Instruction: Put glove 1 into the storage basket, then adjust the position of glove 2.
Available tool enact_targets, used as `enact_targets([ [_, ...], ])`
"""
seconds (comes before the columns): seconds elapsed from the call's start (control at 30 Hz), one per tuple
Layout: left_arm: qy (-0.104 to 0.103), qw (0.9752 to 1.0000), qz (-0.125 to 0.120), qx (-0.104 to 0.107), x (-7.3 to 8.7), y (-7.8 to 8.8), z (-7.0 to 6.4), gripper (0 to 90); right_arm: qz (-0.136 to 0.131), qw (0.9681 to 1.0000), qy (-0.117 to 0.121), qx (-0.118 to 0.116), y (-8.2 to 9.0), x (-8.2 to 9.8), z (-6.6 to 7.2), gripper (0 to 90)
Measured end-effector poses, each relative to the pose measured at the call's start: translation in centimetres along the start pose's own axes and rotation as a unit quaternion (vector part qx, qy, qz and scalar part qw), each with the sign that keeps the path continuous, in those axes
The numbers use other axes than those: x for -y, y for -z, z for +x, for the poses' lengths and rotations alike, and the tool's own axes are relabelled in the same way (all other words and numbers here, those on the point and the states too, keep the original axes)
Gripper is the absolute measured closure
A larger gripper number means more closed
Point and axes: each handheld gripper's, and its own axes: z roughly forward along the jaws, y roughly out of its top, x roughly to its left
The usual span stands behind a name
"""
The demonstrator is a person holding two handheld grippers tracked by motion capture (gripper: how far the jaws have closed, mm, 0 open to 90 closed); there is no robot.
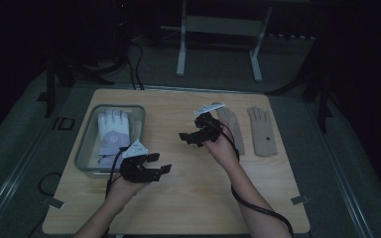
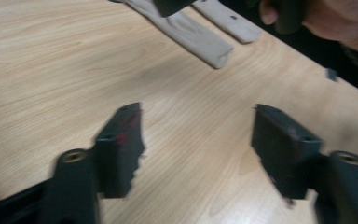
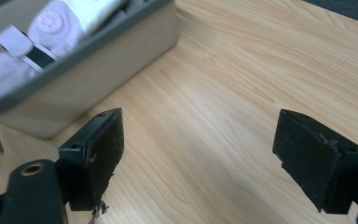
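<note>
- A pale wooden table (image 1: 188,198) carries everything.
- A grey bin (image 1: 85,146) stands on it, just beyond and beside the left gripper (image 1: 154,166), with white gloves (image 1: 113,130) inside.
- Two beige gloves (image 1: 262,131) lie flat, side by side, just past the right gripper (image 1: 191,138).
- Bare wood lies under both grippers.

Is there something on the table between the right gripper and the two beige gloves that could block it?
Nothing visible blocks it. The right gripper, jaws open and empty, is just beside the nearer beige glove, with only bare table below. The second beige glove lies farther right.
</note>
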Motion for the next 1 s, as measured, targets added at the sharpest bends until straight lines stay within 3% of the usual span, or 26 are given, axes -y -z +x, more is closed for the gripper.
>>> enact_targets([
  [0.13,0.0,0.9998,-0.001,0.018,0.9,-1.0,-0.6,23.1,0.002,1.0,-0.001,0.005,0.4,1.0,-1.0,13.9],
  [0.23,-0.013,0.9997,-0.004,0.019,1.6,-1.7,-0.9,15.5,-0.001,1.0,-0.004,0.008,0.8,1.8,-1.8,13.7],
  [0.37,-0.015,0.9998,-0.007,0.014,2.6,-2.3,-1.4,14.7,-0.004,0.9992,-0.037,0.014,1.1,2.7,-3.0,12.9],
  [0.43,-0.031,0.9995,-0.006,0.005,3.0,-2.6,-1.7,14.6,-0.003,0.9992,-0.036,0.019,1.3,3.2,-3.4,10.9],
  [0.47,-0.034,0.9994,-0.006,0.001,3.2,-2.8,-1.7,13.4,-0.003,0.9989,-0.034,0.033,1.3,3.4,-3.6,11.0],
  [0.53,-0.039,0.9992,-0.003,-0.001,3.7,-3.3,-1.7,7.3,0.003,0.9984,-0.04,0.039,1.4,3.8,-4.2,10.9],
  [0.63,-0.036,0.9993,-0.003,-0.006,4.5,-3.8,-1.6,2.9,0.002,0.9977,-0.043,0.052,1.7,4.5,-5.2,11.0],
  [0.83,-0.044,0.9988,-0.005,-0.021,5.5,-3.9,-1.3,2.9,0.004,0.9956,-0.051,0.079,2.5,6.2,-7.5,11.0],
  [0.97,-0.047,0.9974,-0.024,-0.049,5.7,-3.6,-1.2,2.9,0.006,0.9939,-0.063,0.09,3.0,7.1,-8.7,11.2],
  [1.0,-0.044,0.9975,-0.03,-0.046,5.7,-3.4,-1.1,2.9,0.006,0.994,-0.061,0.09,3.2,7.3,-9.0,12.4],
])
